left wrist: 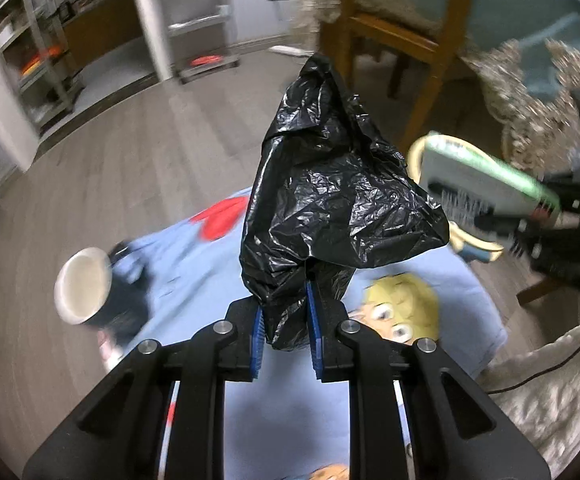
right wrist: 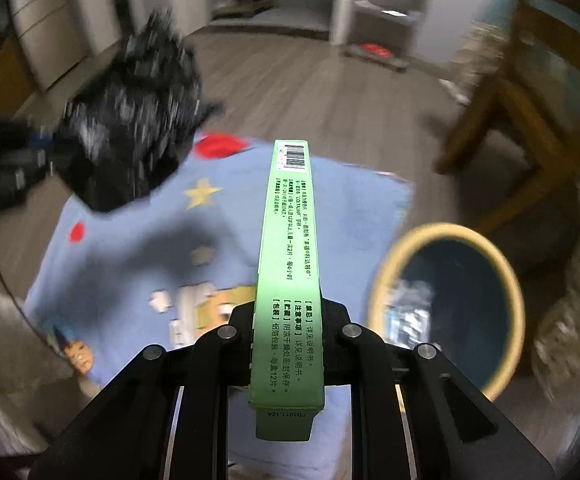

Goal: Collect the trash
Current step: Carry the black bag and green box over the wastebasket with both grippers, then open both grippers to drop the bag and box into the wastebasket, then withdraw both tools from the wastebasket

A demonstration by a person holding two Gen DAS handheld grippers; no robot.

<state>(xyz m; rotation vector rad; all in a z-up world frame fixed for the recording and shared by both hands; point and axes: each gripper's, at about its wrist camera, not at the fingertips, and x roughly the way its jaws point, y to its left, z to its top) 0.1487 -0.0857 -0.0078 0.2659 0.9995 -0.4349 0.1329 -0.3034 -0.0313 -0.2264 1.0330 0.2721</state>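
Observation:
My left gripper (left wrist: pixel 286 312) is shut on a crumpled black plastic bag (left wrist: pixel 330 188), which stands up above the blue pads over a light blue cartoon mat (left wrist: pixel 194 300). My right gripper (right wrist: pixel 288 320) is shut on a flat green medicine box (right wrist: pixel 290 264), held edge-up along the fingers above the same mat (right wrist: pixel 130 264). In the left wrist view the green box (left wrist: pixel 474 176) and the right gripper appear blurred at the right. In the right wrist view the black bag (right wrist: pixel 130 128) hangs blurred at the upper left. A round bin with a yellow rim (right wrist: pixel 450 308) sits at the right of the mat.
A dark cup with a pale rim (left wrist: pixel 86 288) lies on its side at the mat's left edge. A wooden chair (left wrist: pixel 394 36) stands beyond the mat. Metal shelving (left wrist: pixel 198 20) lines the far wall. A furry grey fabric (left wrist: pixel 550 392) lies at the right. Grey wood floor surrounds the mat.

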